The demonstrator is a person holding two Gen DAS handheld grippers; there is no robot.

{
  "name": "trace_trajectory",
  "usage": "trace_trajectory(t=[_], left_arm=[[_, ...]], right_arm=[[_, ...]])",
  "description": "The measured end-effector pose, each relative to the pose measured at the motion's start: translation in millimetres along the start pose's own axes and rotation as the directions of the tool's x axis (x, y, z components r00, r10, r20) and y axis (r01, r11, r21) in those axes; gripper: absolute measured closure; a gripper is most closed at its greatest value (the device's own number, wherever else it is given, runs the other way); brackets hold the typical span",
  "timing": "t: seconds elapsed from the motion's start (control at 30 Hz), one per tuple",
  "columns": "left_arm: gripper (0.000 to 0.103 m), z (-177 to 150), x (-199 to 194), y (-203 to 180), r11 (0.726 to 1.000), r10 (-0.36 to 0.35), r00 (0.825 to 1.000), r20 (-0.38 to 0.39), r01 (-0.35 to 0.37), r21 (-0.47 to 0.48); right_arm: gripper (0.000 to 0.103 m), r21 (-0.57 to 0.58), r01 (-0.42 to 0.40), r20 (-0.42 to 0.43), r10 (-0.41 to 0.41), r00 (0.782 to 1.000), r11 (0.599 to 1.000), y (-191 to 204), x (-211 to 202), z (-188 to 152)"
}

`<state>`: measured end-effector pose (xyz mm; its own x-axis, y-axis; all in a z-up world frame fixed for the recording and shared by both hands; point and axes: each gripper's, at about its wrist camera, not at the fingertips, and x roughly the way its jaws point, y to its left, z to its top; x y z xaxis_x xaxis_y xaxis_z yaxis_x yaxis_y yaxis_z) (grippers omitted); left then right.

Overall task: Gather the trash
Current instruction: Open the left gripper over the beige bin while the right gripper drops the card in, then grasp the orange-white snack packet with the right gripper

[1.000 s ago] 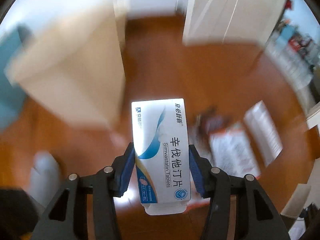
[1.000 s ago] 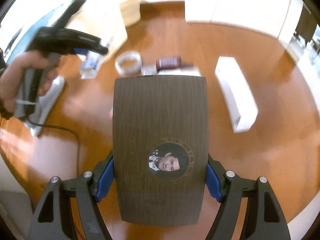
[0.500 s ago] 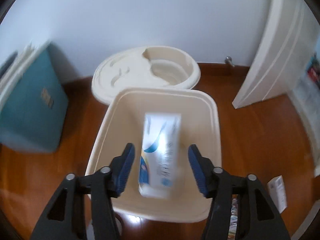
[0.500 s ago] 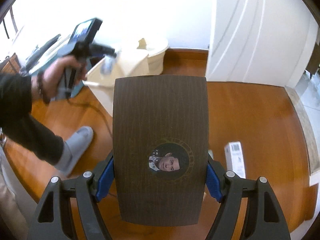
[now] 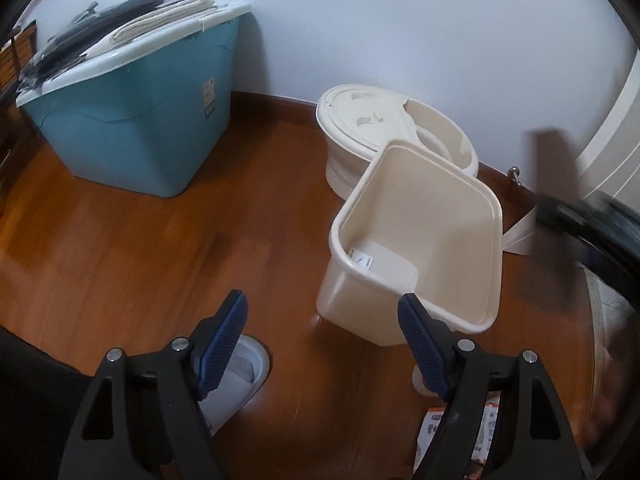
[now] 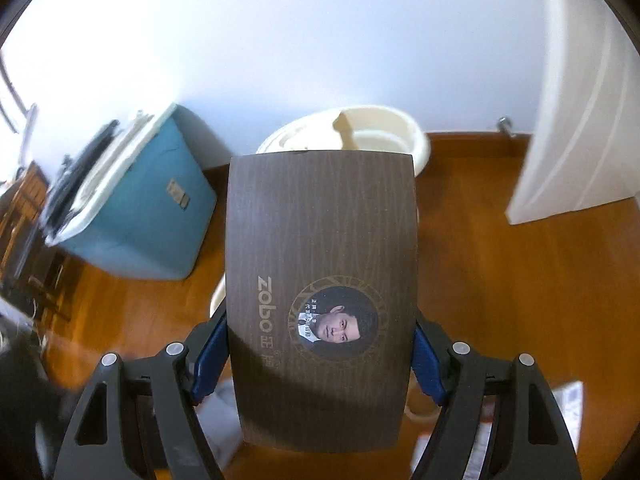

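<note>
A cream square trash bin [image 5: 476, 216] stands on the wood floor in the left wrist view. The white tablet box [image 5: 362, 260] lies at its bottom. My left gripper [image 5: 324, 344] is open and empty, just in front of the bin. My right gripper [image 6: 320, 356] is shut on a dark brown ZOBO box [image 6: 320, 280] that hides most of the bin beneath it. That box shows blurred at the right of the left wrist view [image 5: 550, 184].
A round cream bin with a lid [image 5: 360, 120] stands behind the square one against the wall. A teal storage tub [image 5: 132, 120] stands to the left. A grey slipper [image 5: 244, 372] and paper litter [image 5: 484, 432] lie on the floor. A white door [image 6: 580, 120] is at right.
My left gripper opened over the bin and the tablet box fell in. The left gripper then pulled back and left. My right gripper carried the brown box toward the bin.
</note>
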<state>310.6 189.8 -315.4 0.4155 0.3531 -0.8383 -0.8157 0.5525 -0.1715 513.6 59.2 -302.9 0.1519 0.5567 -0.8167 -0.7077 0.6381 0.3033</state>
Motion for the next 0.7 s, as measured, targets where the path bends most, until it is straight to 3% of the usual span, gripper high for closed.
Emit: trace_trajectory(t=[0.13,0.27,0.37,0.5,0.57,0.63,0.7], left_arm=[[0.026,11,-12,9,1.000,-0.020,0.999,0.030,0.021,-0.010],[0.026,17,-20,17,0.998,-0.042,0.999,0.021,0.043,-0.045],[0.026,17,-28,20,0.996,-0.062,0.998,0.023,0.064,-0.056],[0.026,7,-35,13,0.991,-0.115,0.993,0.003,0.115,-0.070],[0.026,-6,-42,-4,0.990,-0.137,0.990,0.017,0.137,-0.015],[0.026,-24,-45,-20,0.988,-0.146,0.989,0.024,0.145,0.048],[0.026,-45,-41,-36,0.982,-0.149,0.989,0.003,0.147,0.115]], right_arm=[[0.015,0.006,0.107,-0.141,-0.105,0.985,0.994,12,63,14],[0.008,-0.004,0.128,-0.163,-0.127,0.978,0.992,17,54,17],[0.008,-0.036,0.140,-0.168,-0.144,0.975,0.990,12,-4,7],[0.007,-0.082,0.229,-0.207,-0.241,0.948,0.970,-1,-106,-19],[0.000,-0.094,0.248,-0.201,-0.262,0.944,0.964,-20,-155,-46],[0.000,-0.092,0.290,-0.225,-0.304,0.926,0.953,-51,-178,-79],[0.000,-0.025,0.314,-0.281,-0.308,0.909,0.949,-100,-176,-123]])
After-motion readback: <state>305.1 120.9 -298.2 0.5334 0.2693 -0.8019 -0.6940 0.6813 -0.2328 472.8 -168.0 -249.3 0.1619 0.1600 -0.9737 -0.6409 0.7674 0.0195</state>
